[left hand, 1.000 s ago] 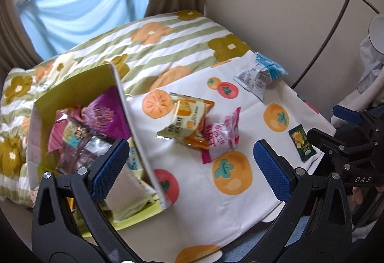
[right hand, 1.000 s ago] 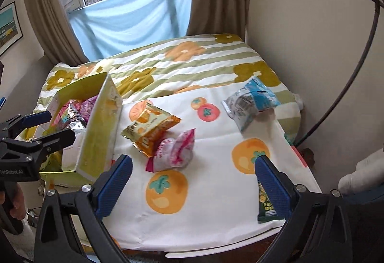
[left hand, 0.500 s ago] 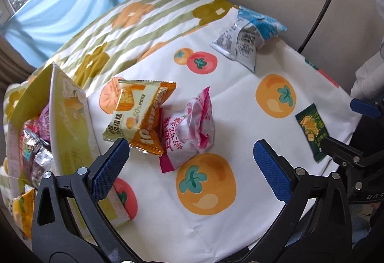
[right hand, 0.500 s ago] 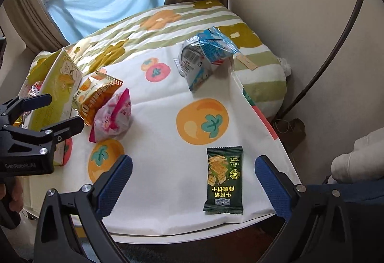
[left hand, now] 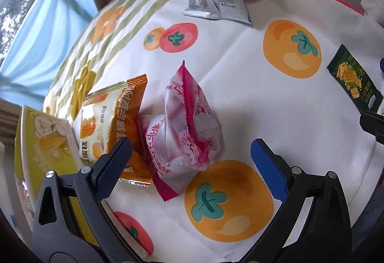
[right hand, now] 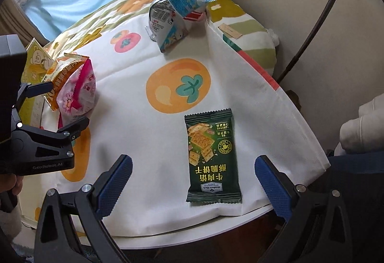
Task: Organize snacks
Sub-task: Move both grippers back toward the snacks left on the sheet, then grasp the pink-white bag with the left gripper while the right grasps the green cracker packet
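A pink-and-white snack pack point(left hand: 189, 124) lies on the fruit-print cloth point(left hand: 242, 100), leaning on an orange pack point(left hand: 112, 114). My left gripper point(left hand: 190, 155) hovers just over the pink pack with its jaws wide and closing; the pack lies between them, and the pads are not pressing on it. The right wrist view shows the same gripper point(right hand: 64, 104) around that pack point(right hand: 79, 92). My right gripper point(right hand: 194, 167) stands open above a dark green cracker pack point(right hand: 211, 157), which lies flat between its fingers. A blue-and-silver bag point(right hand: 177, 16) rests at the far side.
A yellow carton point(left hand: 43, 143) holding snacks stands at the cloth's left edge. Behind the cloth lies a striped floral quilt point(right hand: 242, 23). A dark curved rod point(right hand: 319, 23) runs along the wall on the right. The table's front edge point(right hand: 216, 222) is close to the right gripper.
Both grippers have come down toward the cloth. The left moved from over the yellow carton to the pink pack and narrowed slightly. The right moved over the green pack.
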The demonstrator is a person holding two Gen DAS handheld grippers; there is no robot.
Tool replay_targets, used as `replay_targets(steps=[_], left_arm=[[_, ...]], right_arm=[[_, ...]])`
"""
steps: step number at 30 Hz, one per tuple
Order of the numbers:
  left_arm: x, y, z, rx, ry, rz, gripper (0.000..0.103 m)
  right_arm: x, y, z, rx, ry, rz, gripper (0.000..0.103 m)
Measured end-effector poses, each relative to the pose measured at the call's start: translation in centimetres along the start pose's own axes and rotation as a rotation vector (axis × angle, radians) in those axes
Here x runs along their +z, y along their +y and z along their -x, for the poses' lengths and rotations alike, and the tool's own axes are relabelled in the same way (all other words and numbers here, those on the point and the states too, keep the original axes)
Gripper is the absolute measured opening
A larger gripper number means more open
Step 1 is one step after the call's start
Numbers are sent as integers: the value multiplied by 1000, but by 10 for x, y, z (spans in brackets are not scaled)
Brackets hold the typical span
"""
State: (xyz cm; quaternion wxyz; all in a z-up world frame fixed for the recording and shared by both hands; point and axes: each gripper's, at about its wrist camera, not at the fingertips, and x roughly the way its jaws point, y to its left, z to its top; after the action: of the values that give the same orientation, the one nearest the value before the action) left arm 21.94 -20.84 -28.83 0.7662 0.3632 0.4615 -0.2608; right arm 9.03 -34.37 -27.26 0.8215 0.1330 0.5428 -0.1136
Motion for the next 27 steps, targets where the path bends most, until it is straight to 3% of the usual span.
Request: replay_targets(steps=[12, 16, 19, 21, 27], left_arm=[[7, 14, -30, -65, 45, -6, 97], [8, 23, -36, -125, 66, 36, 95], [9, 27, -38, -166, 69, 52, 86], [9, 27, -36, -180, 65, 46, 67], [13, 15, -30, -165, 69, 16, 58]], right_arm=[[-4, 3, -12, -47, 48, -18, 88], [-5, -1, -13, -56, 49, -12, 84], [-4, 0, -14, -63, 46, 0, 80], [-4, 1, -15, -67, 48, 12, 76], [-2, 2, -18, -72, 36, 25, 74]])
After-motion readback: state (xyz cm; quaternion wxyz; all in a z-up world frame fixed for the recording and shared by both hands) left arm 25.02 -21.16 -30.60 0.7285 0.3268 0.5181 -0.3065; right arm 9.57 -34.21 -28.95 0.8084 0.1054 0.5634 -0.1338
